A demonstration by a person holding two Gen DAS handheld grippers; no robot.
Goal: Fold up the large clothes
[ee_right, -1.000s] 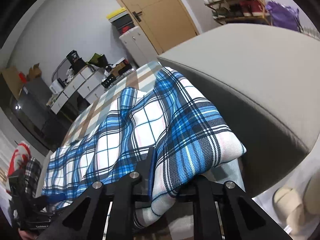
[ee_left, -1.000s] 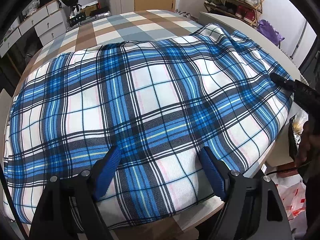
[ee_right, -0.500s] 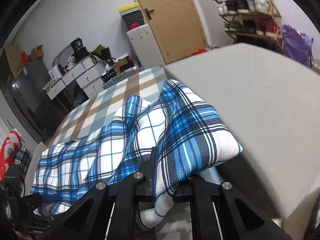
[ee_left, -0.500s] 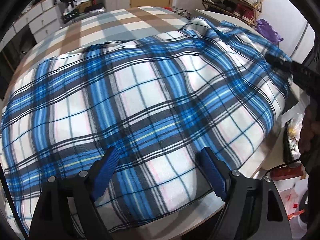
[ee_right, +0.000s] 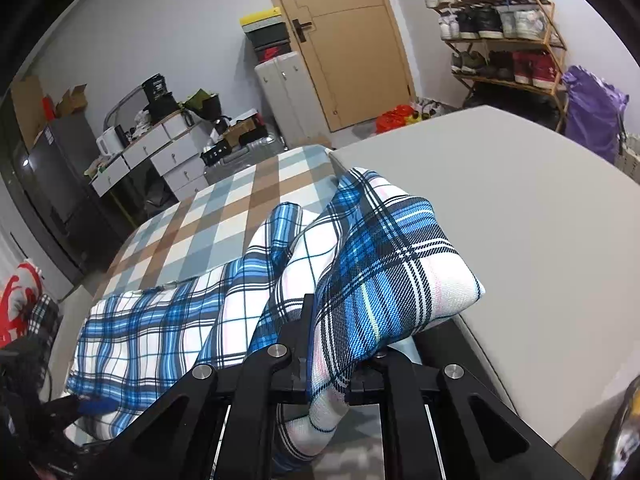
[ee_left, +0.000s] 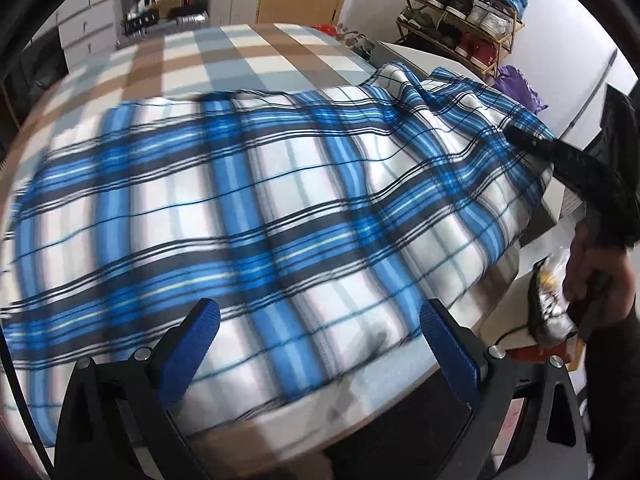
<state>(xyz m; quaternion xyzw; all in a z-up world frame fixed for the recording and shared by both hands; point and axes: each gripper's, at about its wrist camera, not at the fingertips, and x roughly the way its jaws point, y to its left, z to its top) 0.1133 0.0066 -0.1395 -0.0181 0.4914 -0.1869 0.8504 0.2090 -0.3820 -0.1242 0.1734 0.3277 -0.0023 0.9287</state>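
Left gripper (ee_left: 320, 340) jaws opening wider over plaid cloth (ee_left: 280, 200), no readable writing

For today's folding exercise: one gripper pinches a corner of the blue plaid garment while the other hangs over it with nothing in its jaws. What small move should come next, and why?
Probably lower the left gripper, its jaws opening with no cloth between them, onto the near edge of the plaid garment and pinch it. The right gripper is shut on its corner, so the second corner needs a hold.

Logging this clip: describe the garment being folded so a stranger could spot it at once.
On the table covered by a brown-and-grey checked cloth lies the plaid garment, its corner pinched in the right tool. Only it is bright blue, white and black.
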